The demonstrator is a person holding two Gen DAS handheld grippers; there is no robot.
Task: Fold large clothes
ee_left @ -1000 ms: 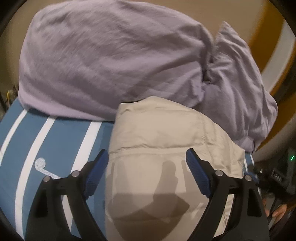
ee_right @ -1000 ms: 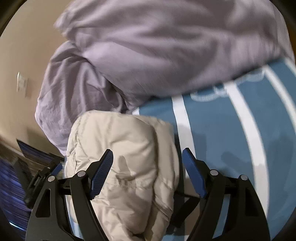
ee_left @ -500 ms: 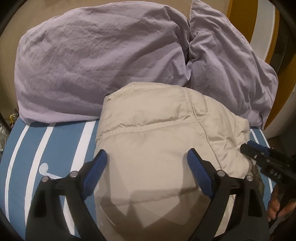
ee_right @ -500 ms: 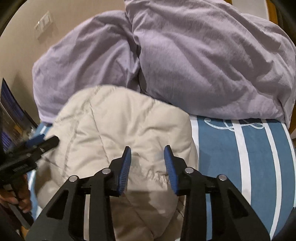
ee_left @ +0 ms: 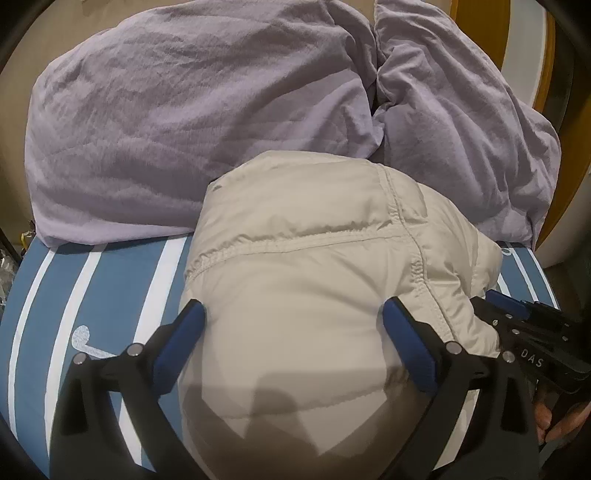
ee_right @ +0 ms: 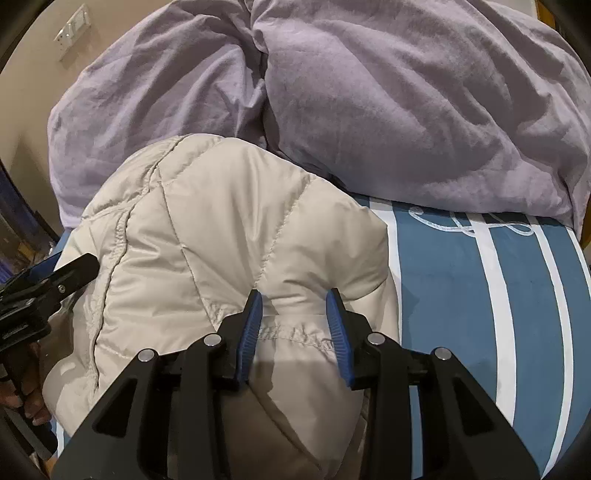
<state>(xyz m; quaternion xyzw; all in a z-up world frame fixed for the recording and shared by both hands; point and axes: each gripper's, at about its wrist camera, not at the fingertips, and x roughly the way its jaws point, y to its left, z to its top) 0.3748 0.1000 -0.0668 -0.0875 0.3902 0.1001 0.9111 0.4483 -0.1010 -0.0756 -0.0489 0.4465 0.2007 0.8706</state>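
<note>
A puffy beige jacket [ee_left: 314, 258] lies bundled on a blue sheet with white stripes [ee_left: 110, 288]. My left gripper [ee_left: 295, 325] hovers over its near part with the jaws opening wide; the jacket's bulk lies between the pads, which do not squeeze it. In the right wrist view the same jacket [ee_right: 221, 229] shows its quilted seams. My right gripper [ee_right: 294, 314] is shut on a puckered fold near a stitched hem. The right gripper [ee_left: 535, 339] also shows at the jacket's right edge in the left wrist view, and the left gripper [ee_right: 55, 277] at the jacket's left edge in the right wrist view.
A crumpled lilac duvet [ee_left: 184, 129] fills the bed behind the jacket, touching its far edge [ee_right: 406, 92]. Striped sheet [ee_right: 461, 295] lies bare to the right. A wall switch [ee_right: 72, 31] sits on the beige wall. A person's hand [ee_left: 561, 424] holds the right gripper.
The right gripper's jaws went from wide apart to pinched on a jacket fold. Both grippers rolled level and came in over the jacket. The left jaws spread a little wider.
</note>
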